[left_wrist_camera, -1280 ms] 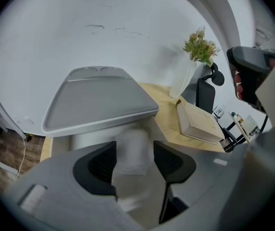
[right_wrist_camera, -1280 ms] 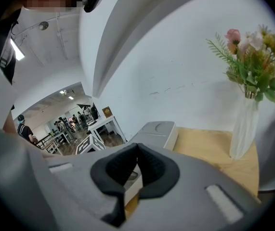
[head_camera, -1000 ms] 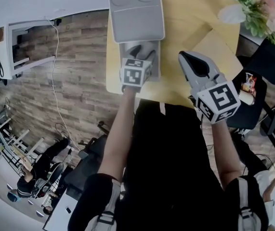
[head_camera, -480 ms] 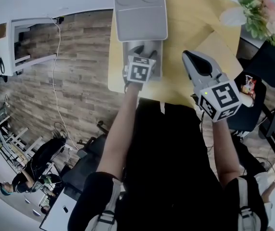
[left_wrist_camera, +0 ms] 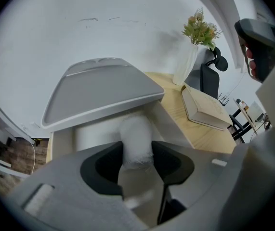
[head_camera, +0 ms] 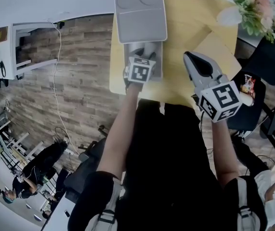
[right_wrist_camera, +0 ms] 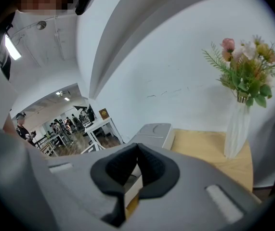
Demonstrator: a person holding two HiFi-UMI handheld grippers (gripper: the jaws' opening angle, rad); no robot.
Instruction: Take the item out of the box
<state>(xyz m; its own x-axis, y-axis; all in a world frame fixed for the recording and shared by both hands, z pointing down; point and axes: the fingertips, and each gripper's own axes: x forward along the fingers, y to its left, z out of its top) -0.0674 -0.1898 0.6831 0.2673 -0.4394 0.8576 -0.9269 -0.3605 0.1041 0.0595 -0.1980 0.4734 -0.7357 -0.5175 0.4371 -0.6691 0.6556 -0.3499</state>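
Note:
A grey box [head_camera: 159, 61] stands on the yellow table [head_camera: 190, 13] with its lid [head_camera: 140, 13] swung up and back. My left gripper [head_camera: 140, 51] reaches down into the box. In the left gripper view its jaws have just been closing, and the left gripper [left_wrist_camera: 137, 150] has both pads against a white fluffy item [left_wrist_camera: 136, 138], below the raised lid [left_wrist_camera: 98, 90]. My right gripper [head_camera: 189, 57] hovers over the table to the right of the box. The right gripper [right_wrist_camera: 137, 148] has its tips together and holds nothing, with the box [right_wrist_camera: 151, 134] beyond it.
A white vase of flowers [head_camera: 255, 11] stands at the table's far right corner. A tan book [left_wrist_camera: 204, 109] lies on the table to the right of the box. A black chair [head_camera: 272, 57] is beyond the right edge. The table's front edge runs just under both grippers.

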